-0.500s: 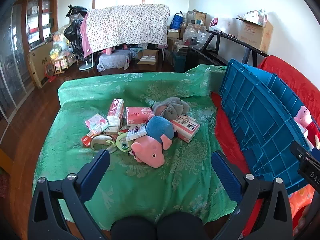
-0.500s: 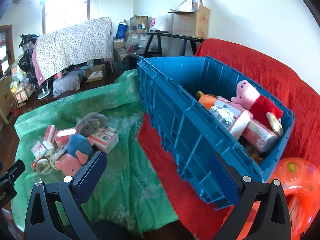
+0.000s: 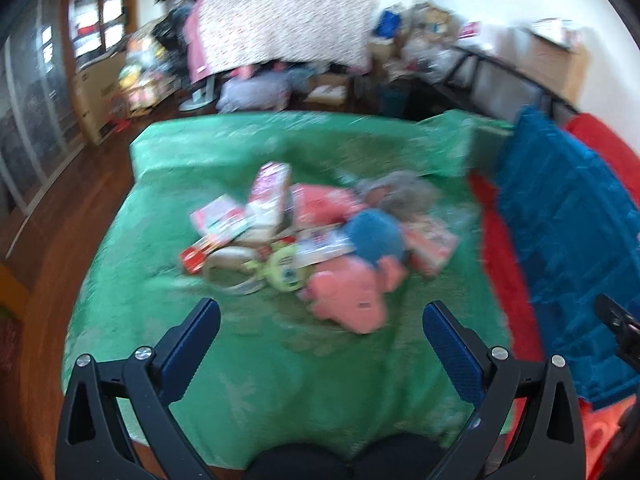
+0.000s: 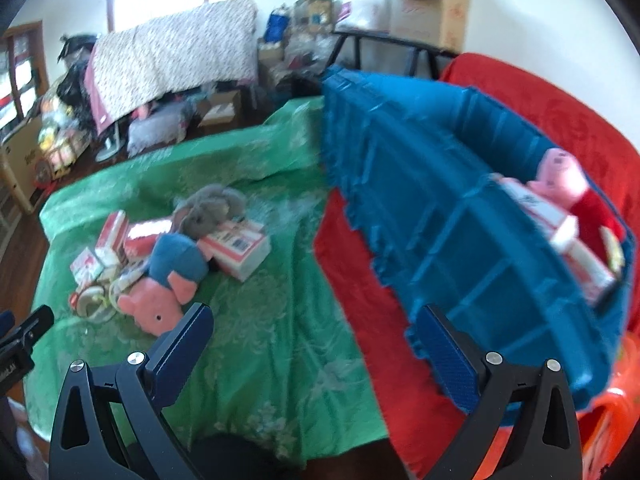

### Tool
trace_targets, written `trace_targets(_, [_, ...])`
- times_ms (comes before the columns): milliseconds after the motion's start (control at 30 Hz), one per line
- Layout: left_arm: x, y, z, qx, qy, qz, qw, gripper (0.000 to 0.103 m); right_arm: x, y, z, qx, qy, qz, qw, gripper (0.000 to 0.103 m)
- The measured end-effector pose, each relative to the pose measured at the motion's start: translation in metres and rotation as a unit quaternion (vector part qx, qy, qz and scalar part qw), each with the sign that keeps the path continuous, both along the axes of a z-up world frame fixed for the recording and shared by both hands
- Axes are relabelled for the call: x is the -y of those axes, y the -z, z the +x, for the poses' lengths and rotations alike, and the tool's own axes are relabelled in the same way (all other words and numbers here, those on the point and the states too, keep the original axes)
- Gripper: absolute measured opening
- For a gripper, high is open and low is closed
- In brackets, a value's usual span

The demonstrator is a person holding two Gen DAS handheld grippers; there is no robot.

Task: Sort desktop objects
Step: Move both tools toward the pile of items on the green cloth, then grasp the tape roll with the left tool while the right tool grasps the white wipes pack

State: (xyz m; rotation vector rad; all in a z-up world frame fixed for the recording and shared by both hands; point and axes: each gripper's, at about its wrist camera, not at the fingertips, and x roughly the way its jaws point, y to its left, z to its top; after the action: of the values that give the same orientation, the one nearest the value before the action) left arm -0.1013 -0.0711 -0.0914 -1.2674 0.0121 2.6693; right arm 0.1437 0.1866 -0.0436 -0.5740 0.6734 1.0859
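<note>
A pile of objects lies on the green-covered table (image 3: 280,380): a pink and blue plush pig (image 3: 360,280), a grey plush (image 3: 400,192), several pink and white boxes (image 3: 268,192) and tape rolls (image 3: 284,268). My left gripper (image 3: 320,320) is open and empty, just short of the pile. My right gripper (image 4: 316,320) is open and empty, over the table's right side, between the plush pig (image 4: 168,280) and the blue crate (image 4: 460,240). The crate holds a pink plush in red (image 4: 568,180) and boxes (image 4: 560,232). Both views are blurred.
The blue crate (image 3: 568,240) rests on a red-covered seat (image 4: 360,280) right of the table. An orange inflatable (image 4: 612,420) lies at the lower right. Behind the table are a cloth-covered rack (image 3: 280,28), cardboard boxes (image 4: 432,12) and a wooden floor (image 3: 60,220).
Both grippers have moved forward and tilted toward the pile, which now looks larger. The right view has swung left, away from the crate's inside. Both jaws stay open.
</note>
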Motion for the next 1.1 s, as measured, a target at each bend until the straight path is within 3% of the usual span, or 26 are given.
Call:
trace_targets(167, [0.051, 0.048, -0.044, 0.043, -0.048, -0.024, 0.9977, 0.103, -0.051, 0.042, -0.019, -0.008, -0.039, -0.044, 0.998, 0.103])
trace_targets(400, [0.105, 0.108, -0.093, 0.076, -0.061, -0.068, 0.9929, 0.103, -0.126, 0.109, -0.045, -0.058, -0.081, -0.113, 0.989, 0.103])
trace_targets(700, [0.075, 0.146, -0.142, 0.093, 0.014, -0.078, 0.9925, 0.103, -0.184, 0.14, -0.071, -0.102, -0.106, -0.149, 0.978, 0.103])
trace_targets(933, [0.067, 0.178, -0.188, 0.119, -0.001, -0.112, 0.9866, 0.103, -0.197, 0.154, -0.071, -0.09, -0.093, -0.174, 0.976, 0.103])
trace_targets(1000, [0.068, 0.19, -0.199, 0.139, -0.001, -0.112, 0.9839, 0.098, -0.199, 0.157, -0.072, -0.091, -0.092, -0.178, 0.976, 0.103])
trace_targets(1067, [0.074, 0.203, -0.203, 0.172, -0.003, -0.113, 0.9787, 0.071, -0.2, 0.16, -0.073, -0.103, -0.09, -0.181, 0.974, 0.103])
trace_targets(1100, [0.076, 0.207, -0.203, 0.183, 0.001, -0.098, 0.9783, 0.066, -0.201, 0.163, -0.073, -0.111, -0.089, -0.182, 0.973, 0.103])
